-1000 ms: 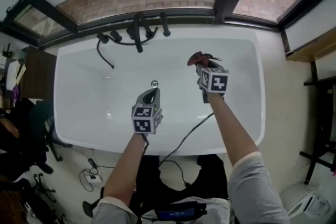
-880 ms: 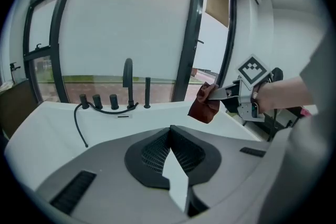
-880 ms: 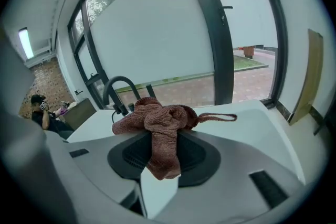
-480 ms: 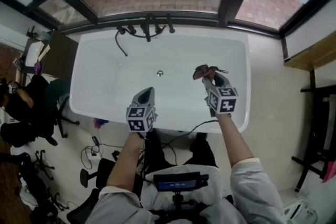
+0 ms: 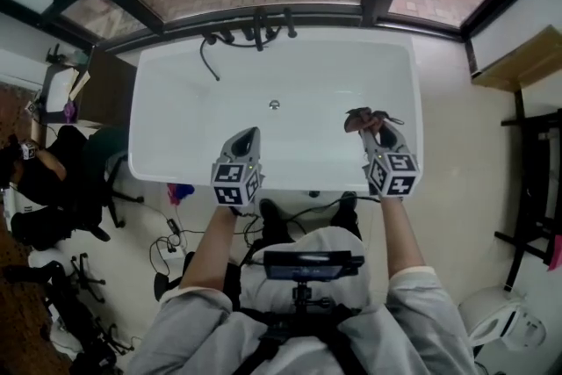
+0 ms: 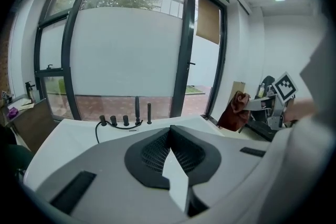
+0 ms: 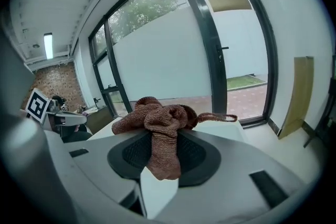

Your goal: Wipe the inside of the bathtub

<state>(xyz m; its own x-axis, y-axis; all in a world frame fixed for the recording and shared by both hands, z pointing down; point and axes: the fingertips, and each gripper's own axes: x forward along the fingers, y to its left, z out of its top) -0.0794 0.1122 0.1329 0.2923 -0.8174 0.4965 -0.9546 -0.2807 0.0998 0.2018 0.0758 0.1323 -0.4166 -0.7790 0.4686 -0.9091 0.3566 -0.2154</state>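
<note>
The left gripper (image 5: pixel 248 137) is held over the near rim of the white bathtub (image 5: pixel 176 101), jaws pressed together with nothing between them; the right gripper (image 5: pixel 382 129) is held over the tub's near right part, jaws clamped on a bunched brown cloth (image 5: pixel 364 118). In the right gripper view the cloth (image 7: pixel 160 128) hangs down across the jaw pads, with a thin loop trailing to one side; in the left gripper view the cloth (image 6: pixel 235 112) appears raised above the tub rim. The black taps (image 5: pixel 255 35) stand at the tub's far edge below the window; the drain (image 5: pixel 275 104) lies between the taps and the grippers.
</note>
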